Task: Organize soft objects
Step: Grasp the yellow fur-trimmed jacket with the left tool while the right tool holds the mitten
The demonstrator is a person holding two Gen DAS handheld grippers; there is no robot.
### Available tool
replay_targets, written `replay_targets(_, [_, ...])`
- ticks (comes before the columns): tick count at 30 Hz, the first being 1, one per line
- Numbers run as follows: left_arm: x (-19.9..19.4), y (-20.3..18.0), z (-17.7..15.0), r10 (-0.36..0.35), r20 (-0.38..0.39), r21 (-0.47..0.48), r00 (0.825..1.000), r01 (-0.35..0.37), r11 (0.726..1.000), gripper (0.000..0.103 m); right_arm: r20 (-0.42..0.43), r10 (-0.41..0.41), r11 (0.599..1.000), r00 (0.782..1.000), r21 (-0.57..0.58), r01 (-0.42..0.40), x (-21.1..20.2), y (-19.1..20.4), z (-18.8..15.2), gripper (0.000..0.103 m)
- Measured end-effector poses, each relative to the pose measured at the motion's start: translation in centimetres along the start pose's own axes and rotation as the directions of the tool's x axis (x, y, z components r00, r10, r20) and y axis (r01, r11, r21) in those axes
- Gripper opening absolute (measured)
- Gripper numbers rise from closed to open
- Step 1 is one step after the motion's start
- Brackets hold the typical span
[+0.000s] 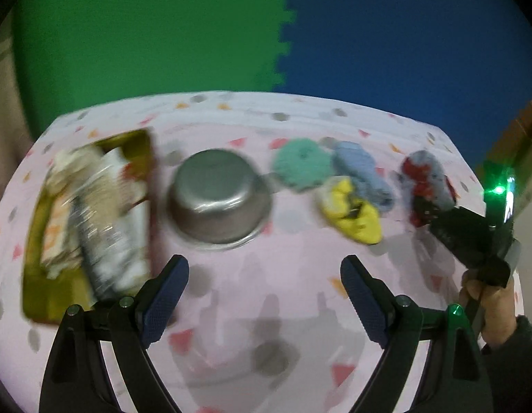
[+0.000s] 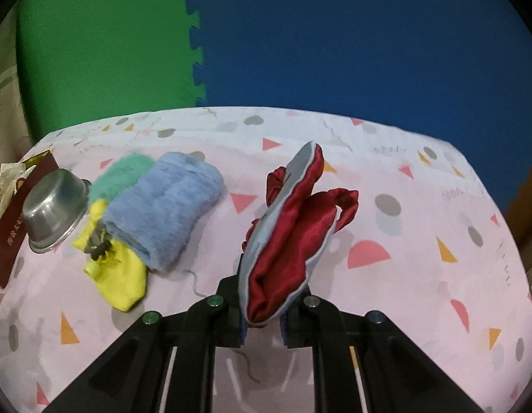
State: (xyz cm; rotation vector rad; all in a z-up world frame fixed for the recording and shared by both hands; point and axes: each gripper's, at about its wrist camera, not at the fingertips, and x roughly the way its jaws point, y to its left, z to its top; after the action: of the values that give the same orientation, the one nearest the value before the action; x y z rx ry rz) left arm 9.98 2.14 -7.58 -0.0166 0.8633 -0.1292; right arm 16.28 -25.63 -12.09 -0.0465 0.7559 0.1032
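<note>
The right claw [image 2: 264, 313] is clamped on a red and grey satin pouch [image 2: 290, 237], which stands up out of its closed jaws and leans away from the camera above the desk [image 2: 421, 241]. Off to that claw's left, lying on the patterned pink cloth, are a fluffy blue cloth [image 2: 166, 210], a fluffy green cloth [image 2: 123, 172] behind it and touching it, and a yellow piece [image 2: 119, 275] with a dark knot, partly tucked under the blue one's near edge. Further left sits an upturned steel bowl [image 2: 56, 203], and beyond it a dark red box [image 2: 11, 234] with gold lettering too small to read.

The left claw [image 1: 264, 296] stands wide open with nothing between its jaws, over bare cloth. Ahead of it and slightly left is the steel bowl; ahead and to the right lie the green, blue and yellow pieces close together. To its left a gold tray [image 1: 39, 275] carries crumpled wrappers and packets, too blurred to read any print. At far right the pouch shows at the tip of the other claw, with a person's hand [image 1: 489, 306] gripping that tool's handle and a green light glowing on it.
</note>
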Motion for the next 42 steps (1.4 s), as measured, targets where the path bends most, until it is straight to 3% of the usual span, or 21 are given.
replay_targets(4, [2.4, -3.3, 0.9, -0.047, -0.014, 0.061, 0.999, 0.047, 0.997, 0.088, 0.006, 0.023, 1.000, 1.000, 0.018, -0.023, 0.2, -0.4, -0.2, 0.013])
replay_targets(7, [4.3, -4.4, 1.5, -0.073, -0.037, 0.049, 0.997, 0.074, 0.996, 0.088, -0.010, 0.033, 0.999, 0.999, 0.018, -0.033, 0.8, -0.4, -0.2, 0.013])
replay_targets(20, [10.9, -6.1, 4.0, -0.055, -0.095, -0.038, 0.994, 0.052, 0.998, 0.087, -0.007, 0.071, 0.995, 0.997, 0.072, -0.070, 0.7, -1.5, -0.4, 0.015])
replay_targets(22, [11.5, -6.3, 3.9, -0.048, -0.113, -0.031, 0.992, 0.045, 0.999, 0.085, -0.009, 0.075, 0.995, 0.997, 0.074, -0.074, 0.8, -1.5, -0.4, 0.016])
replay_targets(25, [11.8, -6.3, 3.6, -0.059, -0.115, -0.027, 0.992, 0.057, 0.998, 0.068, -0.013, 0.082, 0.993, 0.997, 0.081, -0.080, 0.9, -1.6, -0.4, 0.016])
replay_targets(27, [11.6, -6.4, 3.4, -0.070, -0.104, 0.003, 0.992, 0.070, 0.998, 0.048, -0.016, 0.087, 0.993, 0.996, 0.084, -0.086, 0.9, -1.6, -0.4, 0.016])
replay_targets(29, [11.5, -6.4, 3.4, -0.080, -0.110, 0.005, 0.991, 0.081, 0.997, 0.043, -0.020, 0.092, 0.992, 0.996, 0.088, -0.090, 1.1, -1.7, -0.3, 0.016])
replay_targets(34, [10.9, -5.6, 2.8, -0.129, -0.114, 0.001, 0.985, 0.130, 0.992, 0.038, -0.021, 0.099, 0.991, 0.995, 0.096, -0.096, 1.1, -1.9, -0.3, 0.016])
replay_targets(42, [9.4, -4.6, 1.8, -0.145, -0.123, 0.020, 0.982, 0.148, 0.989, 0.033, -0.023, 0.100, 0.990, 0.995, 0.098, -0.097, 1.1, -1.9, -0.3, 0.016])
